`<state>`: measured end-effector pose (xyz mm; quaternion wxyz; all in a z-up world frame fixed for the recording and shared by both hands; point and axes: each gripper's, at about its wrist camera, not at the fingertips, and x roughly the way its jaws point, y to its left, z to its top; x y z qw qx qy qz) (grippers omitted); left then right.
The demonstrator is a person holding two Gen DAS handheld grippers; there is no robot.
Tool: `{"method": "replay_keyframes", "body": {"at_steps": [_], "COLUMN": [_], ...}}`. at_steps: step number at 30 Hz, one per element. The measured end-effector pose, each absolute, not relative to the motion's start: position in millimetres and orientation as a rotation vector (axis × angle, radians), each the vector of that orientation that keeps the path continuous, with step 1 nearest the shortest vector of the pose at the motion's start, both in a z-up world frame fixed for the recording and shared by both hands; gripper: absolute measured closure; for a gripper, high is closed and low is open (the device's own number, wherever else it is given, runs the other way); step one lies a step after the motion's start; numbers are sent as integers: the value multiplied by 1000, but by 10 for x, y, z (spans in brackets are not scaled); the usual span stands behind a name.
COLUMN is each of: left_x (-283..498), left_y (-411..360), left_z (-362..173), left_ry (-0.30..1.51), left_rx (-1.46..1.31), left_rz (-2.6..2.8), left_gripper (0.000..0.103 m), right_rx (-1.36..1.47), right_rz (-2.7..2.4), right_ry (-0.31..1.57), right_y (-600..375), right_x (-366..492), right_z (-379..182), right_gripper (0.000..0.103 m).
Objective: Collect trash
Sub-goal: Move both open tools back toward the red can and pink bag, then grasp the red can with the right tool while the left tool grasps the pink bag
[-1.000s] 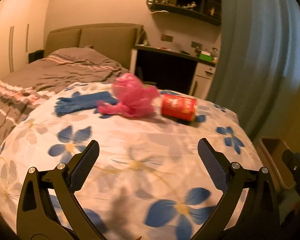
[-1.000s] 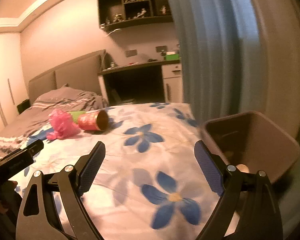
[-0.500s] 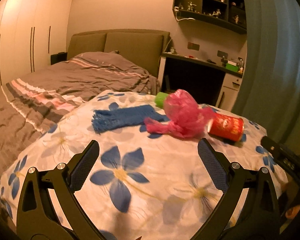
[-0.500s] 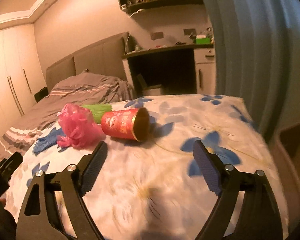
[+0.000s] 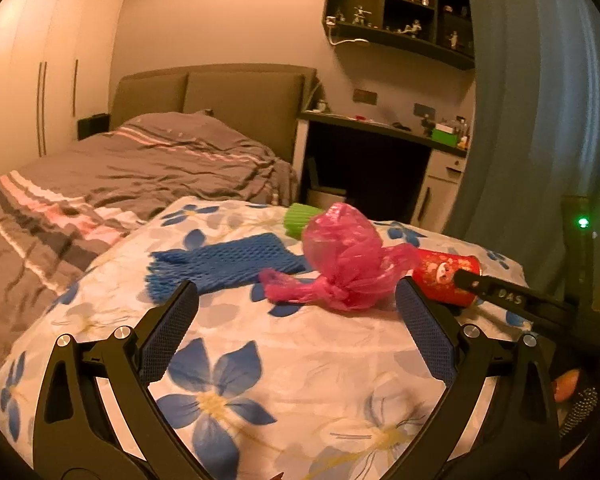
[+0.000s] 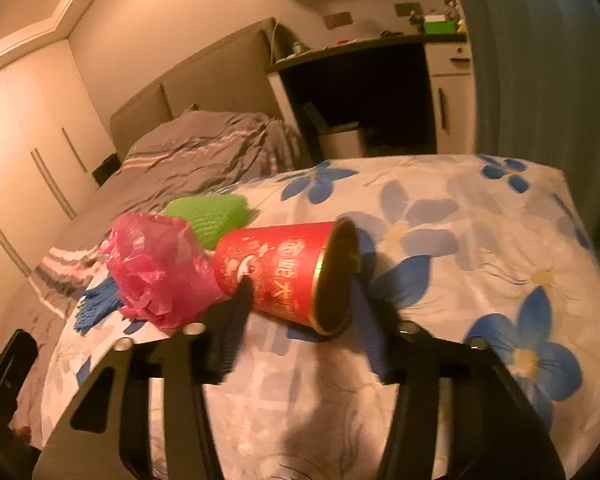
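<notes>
A red paper cup [image 6: 284, 270] lies on its side on the floral bedspread [image 6: 480, 240], mouth toward me. My right gripper [image 6: 300, 304] has its fingers on either side of the cup, narrowed around it; contact is blurred. Left of the cup lie a crumpled pink plastic bag [image 6: 156, 264], a green foam net [image 6: 212, 212] and a blue foam net [image 6: 96, 308]. In the left wrist view my left gripper [image 5: 296, 300] is open and empty, short of the pink bag [image 5: 348, 260], blue net [image 5: 220, 264] and red cup [image 5: 444, 276].
A grey striped duvet [image 5: 120, 176] covers the bed's left side below the headboard [image 5: 220, 96]. A dark desk [image 5: 380, 160] and a small bin [image 6: 340, 140] stand behind the bed. A blue curtain [image 5: 520, 120] hangs on the right.
My right gripper moved in on the red cup and its fingers narrowed around it. My left gripper came closer to the pink bag and stayed open.
</notes>
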<state>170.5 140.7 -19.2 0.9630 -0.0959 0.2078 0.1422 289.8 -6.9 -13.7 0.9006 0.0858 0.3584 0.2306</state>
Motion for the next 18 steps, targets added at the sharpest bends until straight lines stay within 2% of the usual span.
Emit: {"method": "replay_keyframes", "body": {"at_steps": [2, 4, 6, 9, 15, 18], "left_x": [1757, 1820, 1889, 1990, 2354, 2535], "left_y": [1416, 1433, 1438, 1413, 1431, 1461], "left_z": [-207, -219, -227, -216, -232, -251], "left_ry": [424, 430, 432, 434, 468, 496], "left_rx": [-205, -222, -232, -237, -270, -281], "left_rz": [259, 242, 224, 210, 160, 148], "left_gripper": [6, 6, 6, 6, 7, 16], "right_rx": [171, 163, 161, 155, 173, 164], "right_rz": [503, 532, 556, 577, 548, 531], "right_ry": [752, 760, 760, 746, 681, 653], "right_y": [-28, 5, 15, 9, -187, -321], "right_x": [2901, 2883, 2849, 2784, 2542, 2384], "right_z": [-159, -163, -160, -139, -63, -26], "right_gripper": [66, 79, 85, 99, 99, 99]}}
